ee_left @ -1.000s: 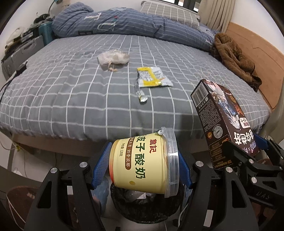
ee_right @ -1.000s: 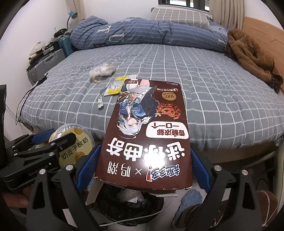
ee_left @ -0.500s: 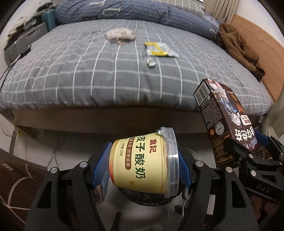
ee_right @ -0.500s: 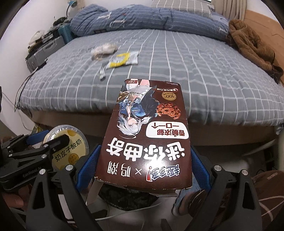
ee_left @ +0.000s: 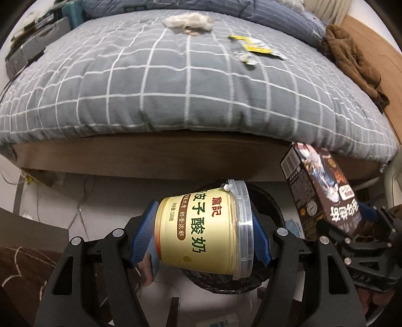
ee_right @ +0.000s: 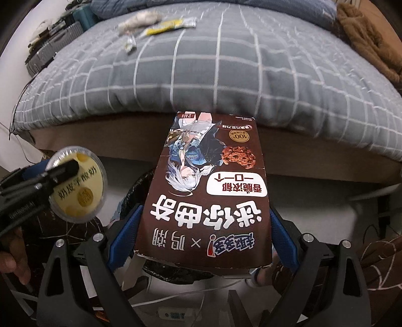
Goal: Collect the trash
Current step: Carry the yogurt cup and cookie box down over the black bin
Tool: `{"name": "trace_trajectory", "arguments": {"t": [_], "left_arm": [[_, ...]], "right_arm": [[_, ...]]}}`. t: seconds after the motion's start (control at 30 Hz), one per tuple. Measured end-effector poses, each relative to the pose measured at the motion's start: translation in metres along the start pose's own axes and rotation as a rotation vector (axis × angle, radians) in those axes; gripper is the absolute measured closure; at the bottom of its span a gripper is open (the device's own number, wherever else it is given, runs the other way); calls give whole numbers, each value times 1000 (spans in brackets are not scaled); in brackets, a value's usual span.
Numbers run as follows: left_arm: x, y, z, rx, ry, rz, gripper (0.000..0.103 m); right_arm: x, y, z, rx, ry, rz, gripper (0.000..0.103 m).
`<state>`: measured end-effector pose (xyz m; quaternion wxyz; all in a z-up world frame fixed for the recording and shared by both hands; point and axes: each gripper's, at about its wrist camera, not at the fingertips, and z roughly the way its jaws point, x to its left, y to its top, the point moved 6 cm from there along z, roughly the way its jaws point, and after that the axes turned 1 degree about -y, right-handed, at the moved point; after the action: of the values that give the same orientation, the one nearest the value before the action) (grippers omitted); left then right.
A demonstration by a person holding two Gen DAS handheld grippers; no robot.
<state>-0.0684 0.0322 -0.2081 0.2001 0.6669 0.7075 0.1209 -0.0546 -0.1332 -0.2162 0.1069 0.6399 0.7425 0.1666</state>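
**Both grippers loaded, held over the bin at the foot of the bed**

Left gripper (ee_left: 201, 241) was clamped on a yellow yogurt cup (ee_left: 201, 231), lying sideways between the blue pads (ee_left: 143, 234), one pad on its base and the other against the clear lid (ee_left: 242, 226). Seen from the right wrist, the same cup (ee_right: 78, 186) showed its lid face-on at the left edge, with a black finger of the left gripper across it.

Right gripper (ee_right: 203, 234) was clamped on a brown cookie box (ee_right: 208, 191), blue pads (ee_right: 125, 231) pressed to its two long sides, printed face up and the lettering upside down to the camera. The box's near end looked torn open. From the left wrist the box (ee_left: 324, 201) stood tilted at the right, just beside the cup but apart from it.

Below both loads sat a bin lined with a black bag (ee_left: 266, 201); its dark rim (ee_right: 135, 191) showed behind cup and box alike.

On the grey checked bedspread (ee_left: 176, 83), well apart from the grippers: a crumpled white tissue wad (ee_left: 188, 21), a yellow wrapper (ee_left: 256, 46), and a small silvery scrap (ee_left: 247, 59). A brown garment (ee_left: 351, 57) lay at the bed's right side.

A bare hand (ee_right: 12, 254) was visible at the lower left, behind the left gripper.
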Motion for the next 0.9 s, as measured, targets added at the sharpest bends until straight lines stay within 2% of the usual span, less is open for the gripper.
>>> {"name": "trace_trajectory", "arguments": {"t": [0.4, 0.6, 0.67, 0.9], "left_arm": [[36, -8, 6, 22, 23, -60, 37], [48, -15, 11, 36, 35, -78, 37], [47, -16, 12, 37, 34, -73, 37], [23, -17, 25, 56, 12, -34, 37]], "right_arm": [[29, 1, 36, 60, -2, -54, 14], [29, 2, 37, 36, -36, -85, 12], [27, 2, 36, 27, -43, -89, 9], [-6, 11, 25, 1, -76, -42, 8]]}}
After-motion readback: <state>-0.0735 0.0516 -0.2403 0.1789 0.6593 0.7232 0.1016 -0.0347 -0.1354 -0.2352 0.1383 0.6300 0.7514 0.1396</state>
